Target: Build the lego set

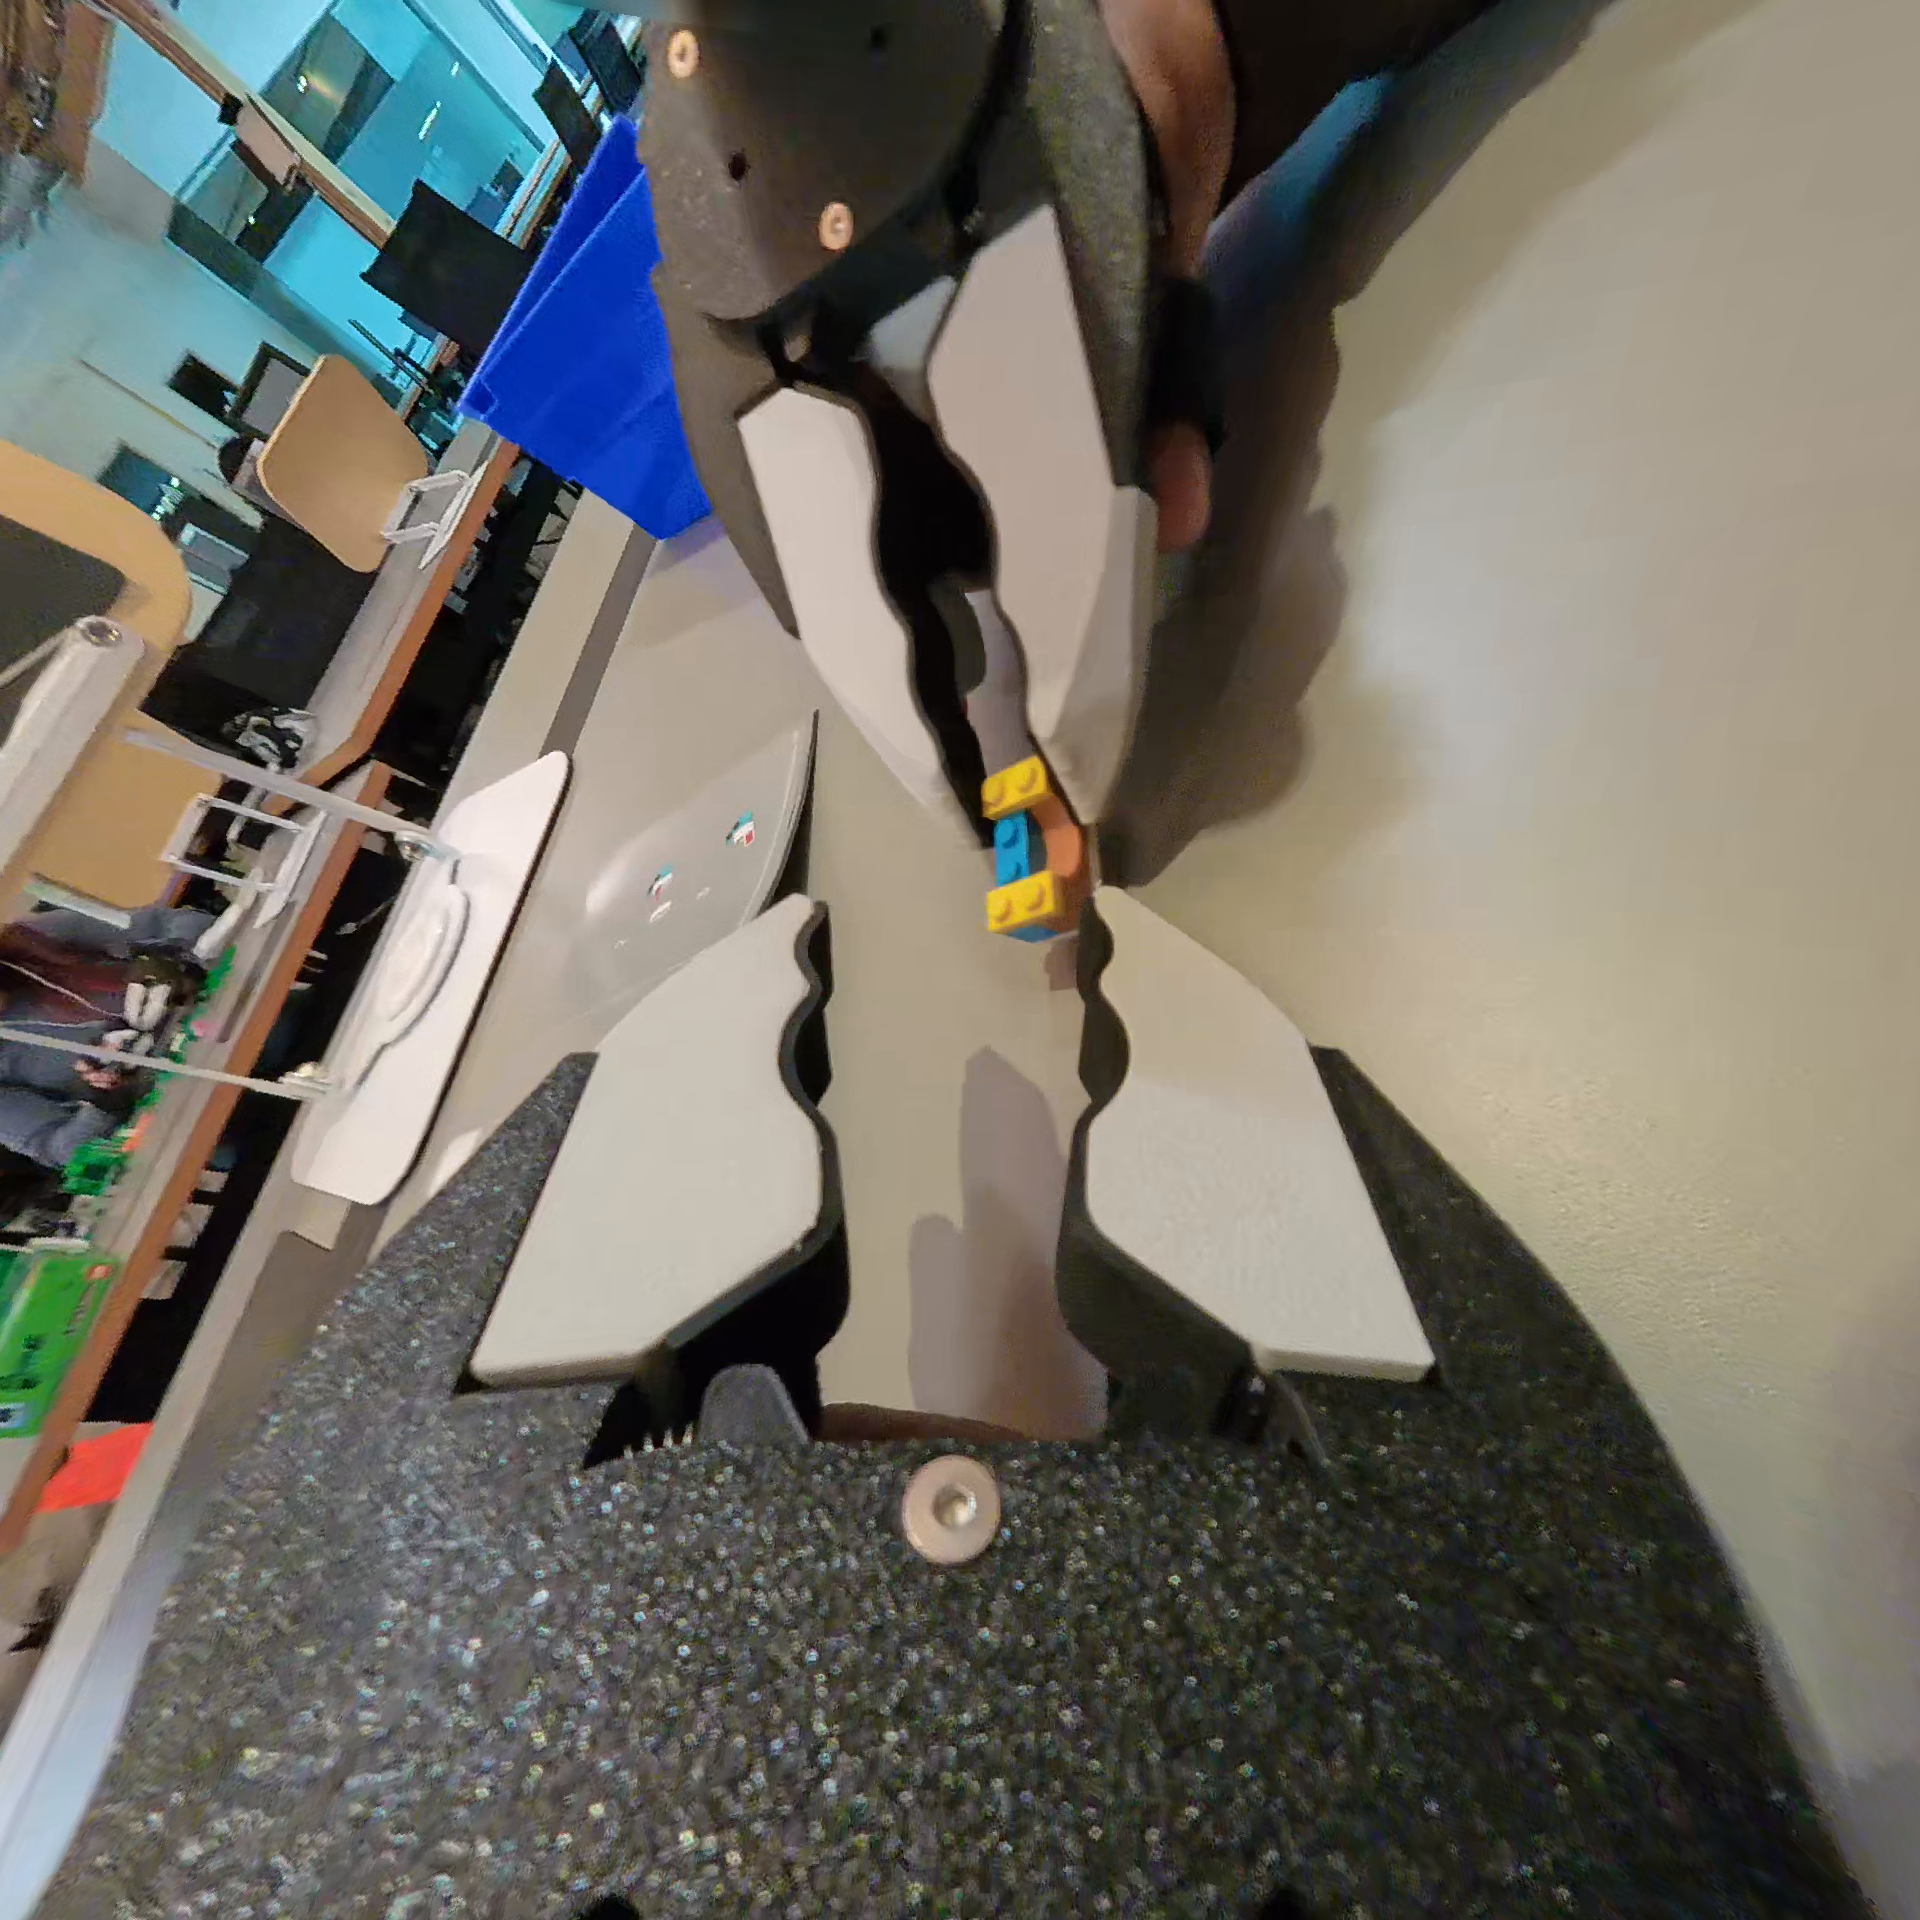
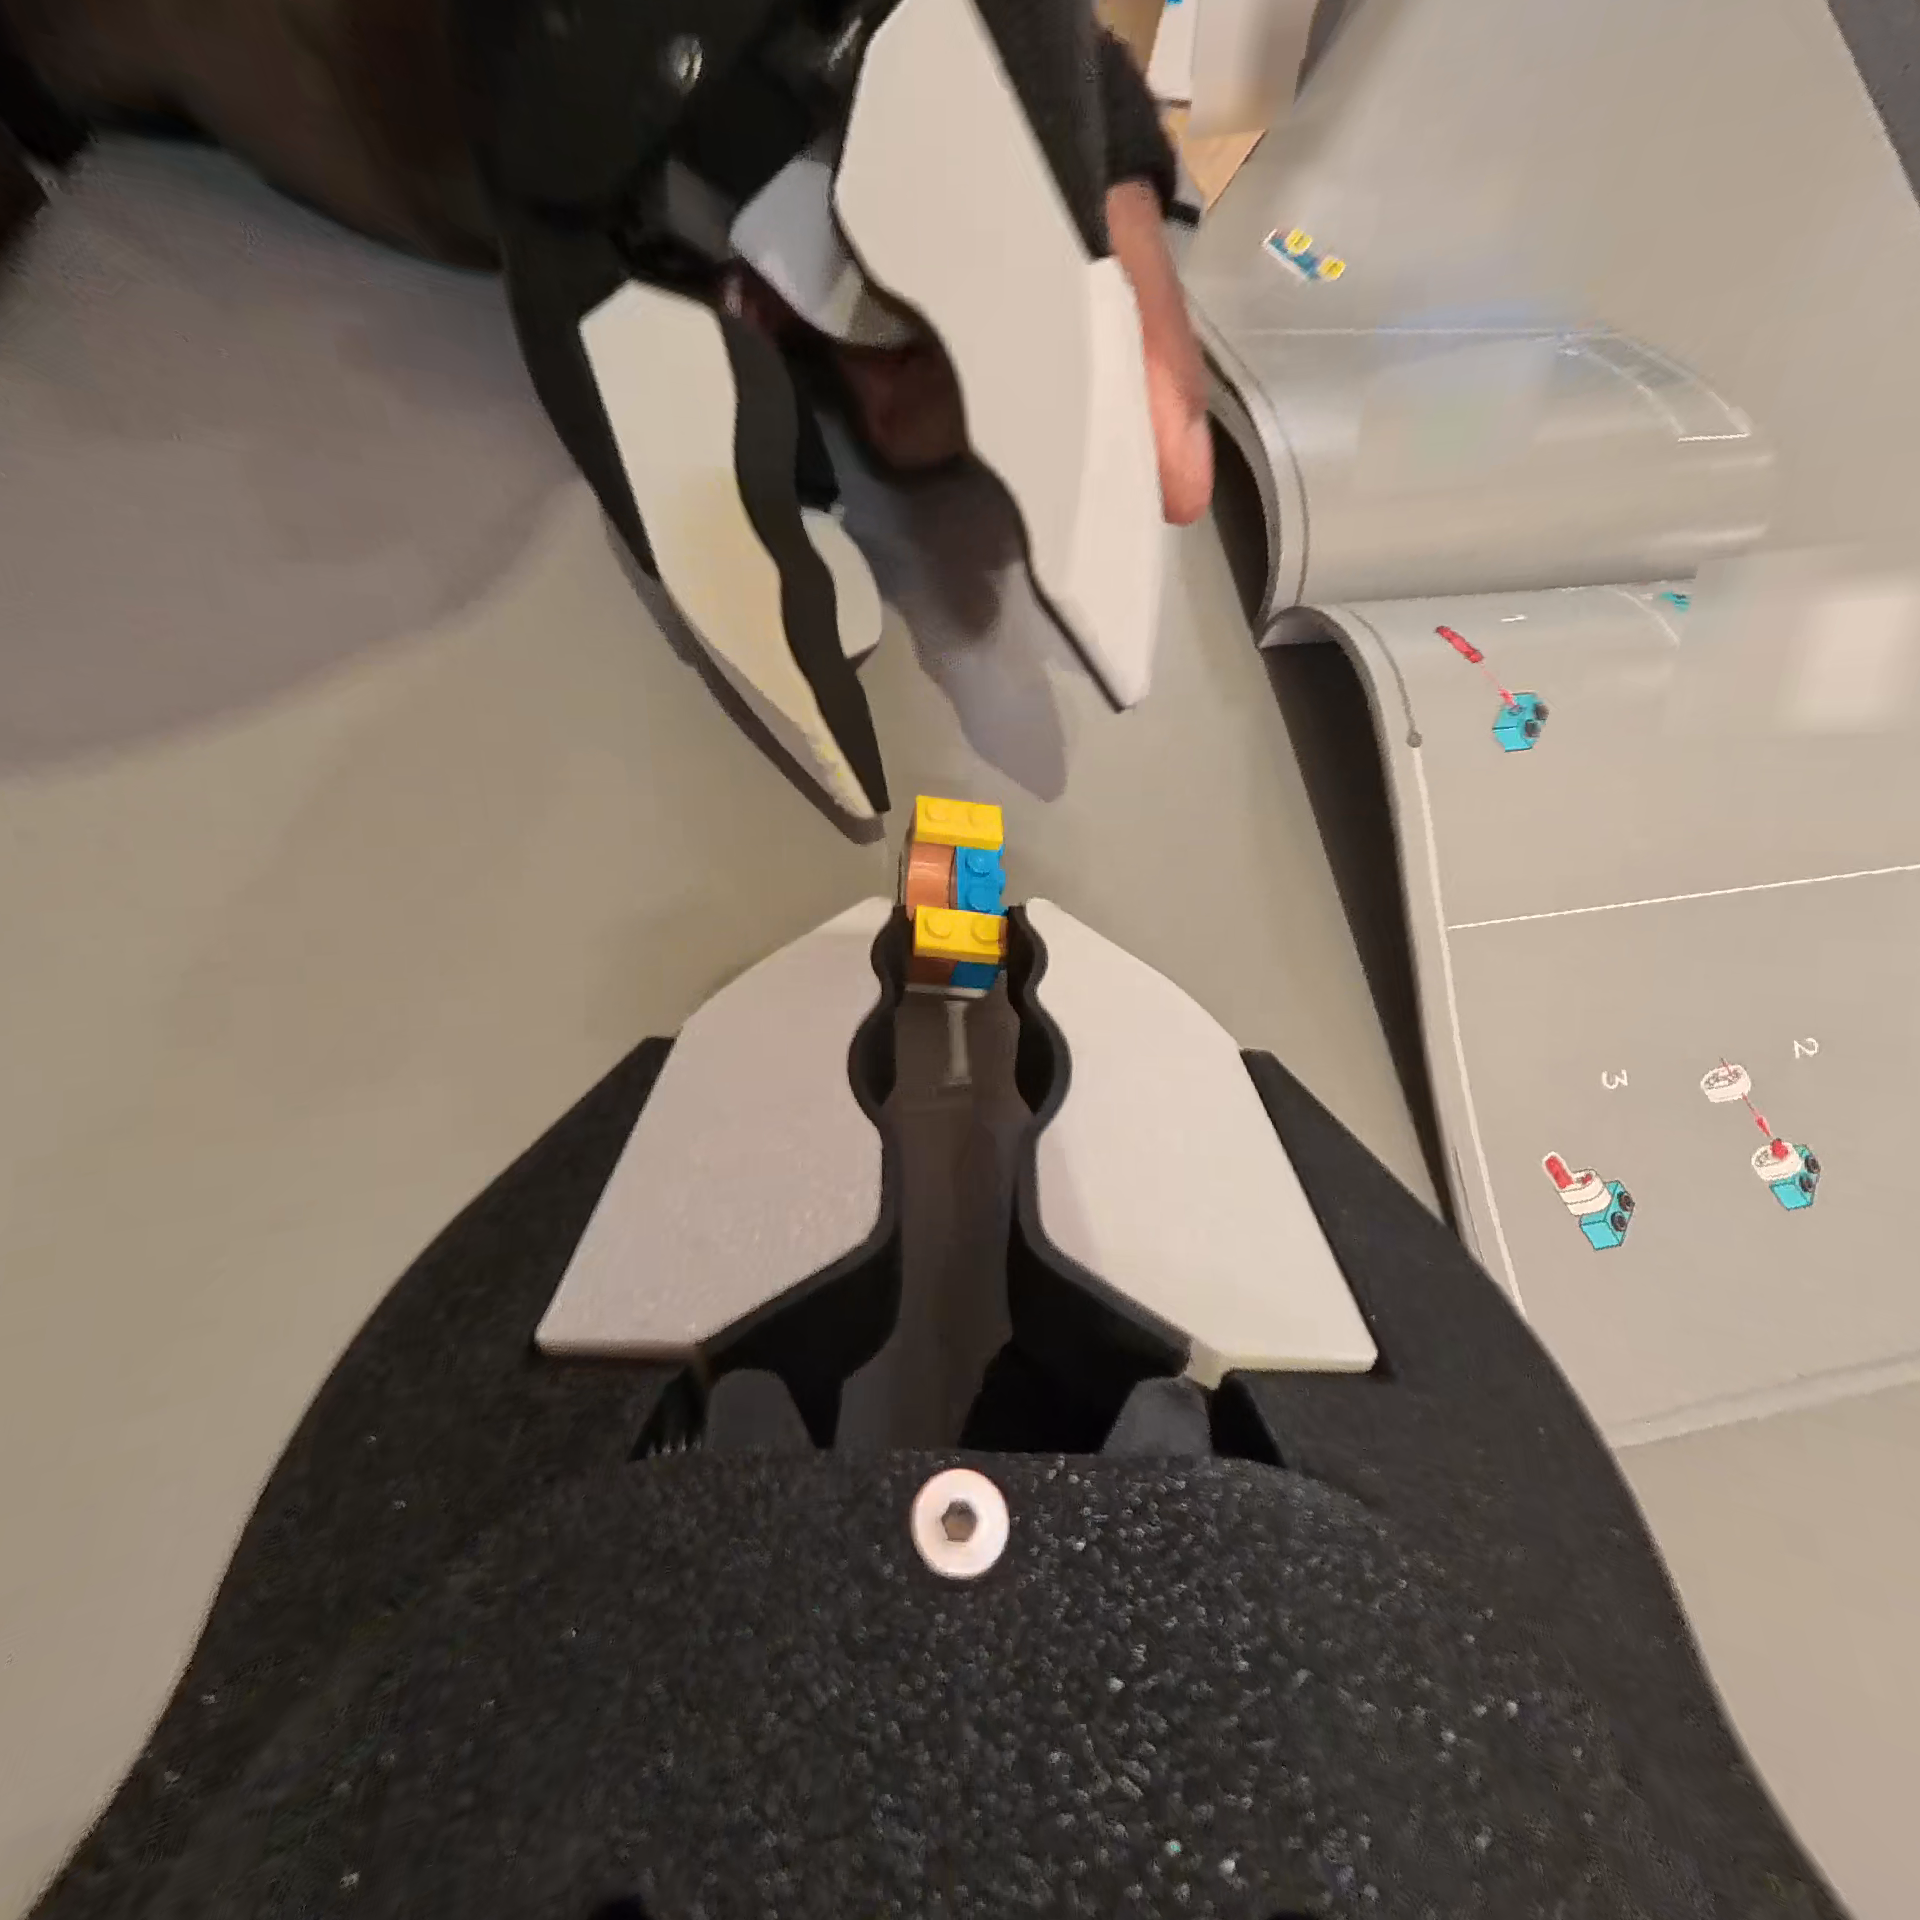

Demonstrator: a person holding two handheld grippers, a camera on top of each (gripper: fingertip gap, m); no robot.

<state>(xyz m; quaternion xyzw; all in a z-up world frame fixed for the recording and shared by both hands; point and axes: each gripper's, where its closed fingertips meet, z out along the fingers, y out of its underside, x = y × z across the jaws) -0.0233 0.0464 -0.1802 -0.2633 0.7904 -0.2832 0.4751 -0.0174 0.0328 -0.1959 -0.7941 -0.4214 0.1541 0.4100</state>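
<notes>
A small lego assembly (image 2: 958, 891) of two yellow bricks, a blue piece and a brown round piece is held above the grey table (image 2: 312, 935). My right gripper (image 2: 958, 914) is shut on its near end. In the left wrist view the right gripper (image 1: 1023, 816) comes in from the top with the assembly (image 1: 1023, 847) at its tips. My left gripper (image 1: 956, 909) is open and empty, its right fingertip (image 1: 1107, 914) just beside the assembly. In the right wrist view the left gripper (image 2: 997, 753) hangs open just beyond the assembly, one fingertip (image 2: 857, 805) close to the top yellow brick.
An open instruction booklet (image 2: 1662, 987) lies on the table right of the right gripper; it also shows in the left wrist view (image 1: 707, 862). A blue bin (image 1: 592, 364) and a white board (image 1: 436, 987) sit near the table's far edge, with chairs and a green box (image 1: 42, 1340) beyond. Both grippers' tips are close together, under 4 cm apart.
</notes>
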